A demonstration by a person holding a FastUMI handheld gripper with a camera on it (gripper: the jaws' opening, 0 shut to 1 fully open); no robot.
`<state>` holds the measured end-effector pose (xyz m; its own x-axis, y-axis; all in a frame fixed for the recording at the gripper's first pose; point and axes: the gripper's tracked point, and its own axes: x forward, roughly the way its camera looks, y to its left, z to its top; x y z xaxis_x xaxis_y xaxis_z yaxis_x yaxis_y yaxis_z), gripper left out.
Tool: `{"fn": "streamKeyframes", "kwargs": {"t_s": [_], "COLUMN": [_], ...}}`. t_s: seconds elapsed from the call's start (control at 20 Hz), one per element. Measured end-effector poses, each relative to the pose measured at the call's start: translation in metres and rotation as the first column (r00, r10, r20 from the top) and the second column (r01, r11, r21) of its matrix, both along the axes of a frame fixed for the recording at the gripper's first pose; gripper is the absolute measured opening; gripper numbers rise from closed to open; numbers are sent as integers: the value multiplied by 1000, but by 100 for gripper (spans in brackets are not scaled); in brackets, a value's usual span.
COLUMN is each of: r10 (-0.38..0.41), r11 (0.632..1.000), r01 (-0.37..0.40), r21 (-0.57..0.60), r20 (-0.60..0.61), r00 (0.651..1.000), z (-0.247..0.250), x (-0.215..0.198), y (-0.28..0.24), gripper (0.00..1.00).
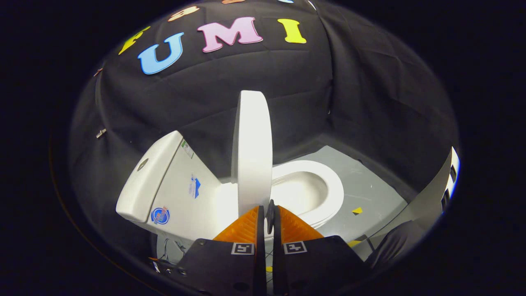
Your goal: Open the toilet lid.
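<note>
With fingers (pixel 263 218) nearly closed, the lid (pixel 251 148) stands upright.

Dim overall, with light falling from above onto the white toilet lid (pixel 251 152) and the seat (pixel 324 185), both bright yet not blown out. Soft sheen along the cistern (pixel 164 181) top. Gentle shadow inside the bowl and under the cistern. Dark, low-contrast folds across the booth cloth (pixel 370 94), barely readable toward the rim. Strong fisheye bending: floor (pixel 370 181) edge curved, verticals bowed outward. Fairly sharp in the middle, softer and smeared near the edges. Close-up gripper (pixel 269 213), fingers nearly together, slightly out of focus. Small glare patch at far right.
</note>
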<state>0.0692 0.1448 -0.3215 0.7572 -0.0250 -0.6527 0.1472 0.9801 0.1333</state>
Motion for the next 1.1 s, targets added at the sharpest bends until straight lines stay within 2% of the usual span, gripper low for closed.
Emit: {"fn": "streamKeyframes", "kwargs": {"t_s": [0.4, 0.6, 1.1], "r10": [143, 163, 205], "r11": [987, 979, 965], "r01": [-140, -156, -197], "r21": [-83, -134, -171], "r20": [40, 41, 29], "r00": [989, 986, 978], "z": [18, 11, 0], "x": [-10, -13, -19], "y": [96, 118, 163], "gripper": [12, 15, 16]}}
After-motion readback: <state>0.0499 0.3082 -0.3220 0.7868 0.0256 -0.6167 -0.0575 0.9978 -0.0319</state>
